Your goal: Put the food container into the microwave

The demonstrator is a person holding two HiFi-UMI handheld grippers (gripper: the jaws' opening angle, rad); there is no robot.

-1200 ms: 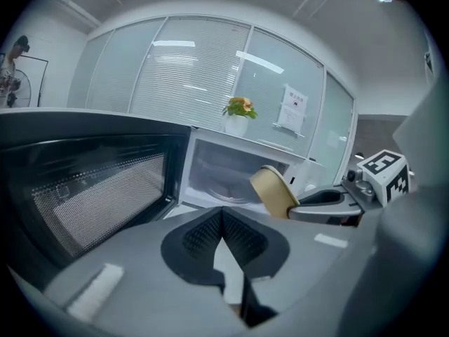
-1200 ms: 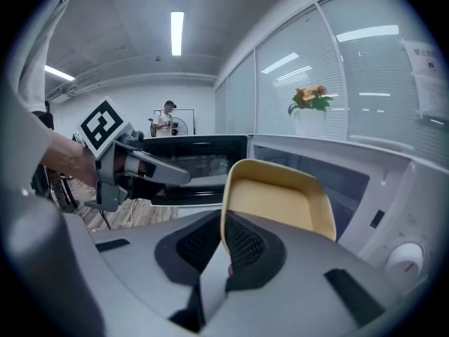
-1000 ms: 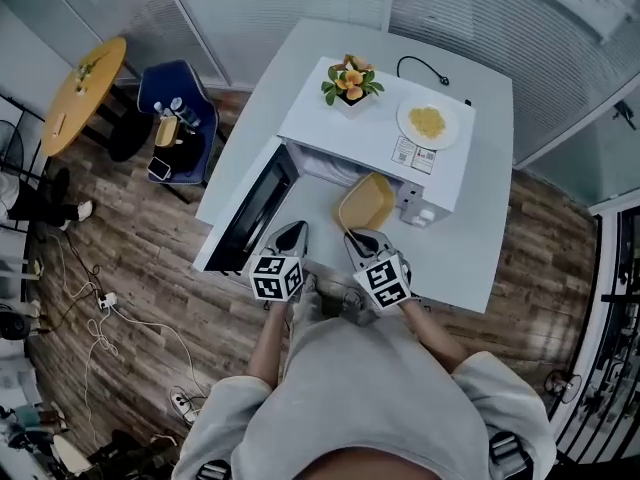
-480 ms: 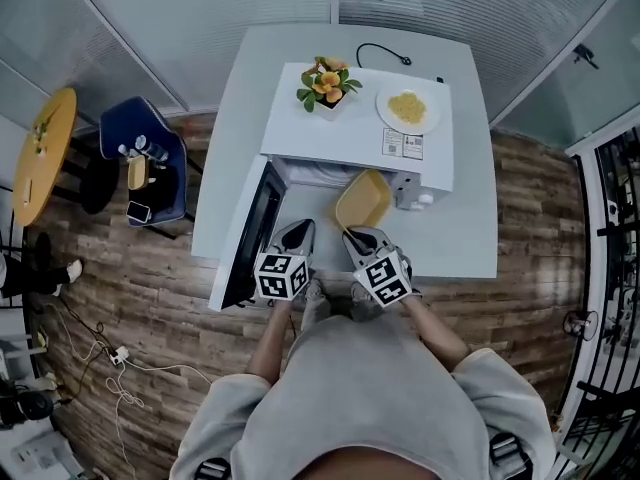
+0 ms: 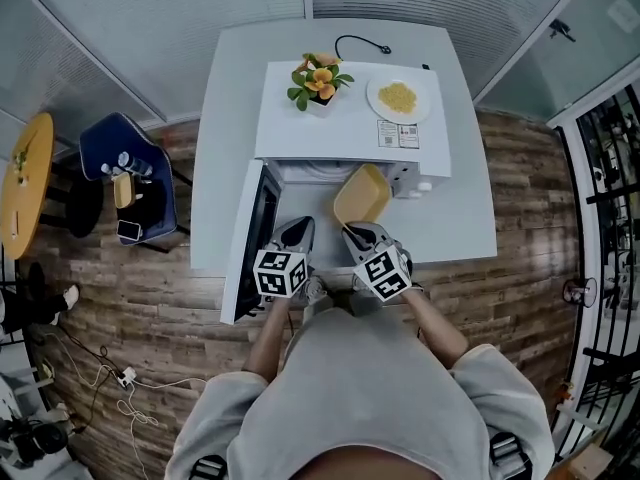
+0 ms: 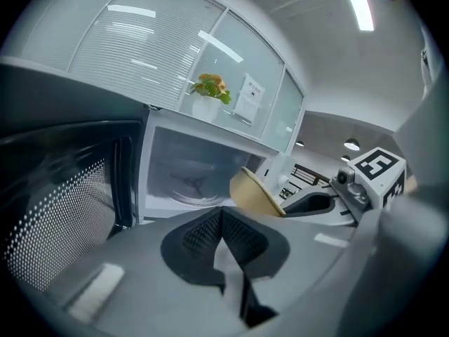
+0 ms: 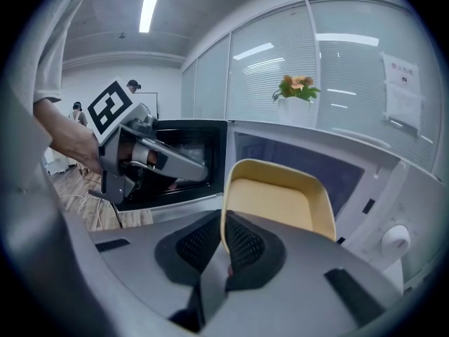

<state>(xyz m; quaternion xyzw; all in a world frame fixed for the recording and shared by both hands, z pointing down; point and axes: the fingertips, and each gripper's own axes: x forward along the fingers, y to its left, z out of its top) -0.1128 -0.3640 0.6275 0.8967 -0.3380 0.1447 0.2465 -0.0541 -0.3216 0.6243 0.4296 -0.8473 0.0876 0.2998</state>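
Right claw: I read the right claw (image 7: 223,234) as clamped on the near wall of the food container (image 7: 278,199). One jaw sits inside the rim and one outside.
Left claw: the left claw (image 6: 222,225) has its jaws pressed together with nothing between them. It hangs just beside the right one, in front of the open door (image 5: 256,230).
Container position: it is yellow, empty as far as I can see, and held off the table (image 5: 462,220). It tilts up and away from the claw. Its far end sits at the mouth of the microwave (image 5: 340,128), toward the right side of the opening.
Microwave: the door stands swung out to the left. The cavity looks bare except for its turntable.
Key relation: the container lies straight ahead of the right claw, with its long axis running from the jaws toward the cavity. The cavity's middle is ahead and slightly left of it. The control panel (image 5: 404,176) is just to its right. The right claw is the working one, and the left is nearer the door.
Step in hand: I judge the insertion begun but not finished.
Next move, my judgement: push forward, ease a little left, and level the tilt before setting down.
Risk: the far rim could catch the right door frame, and a one-wall pinch lets the container swing.
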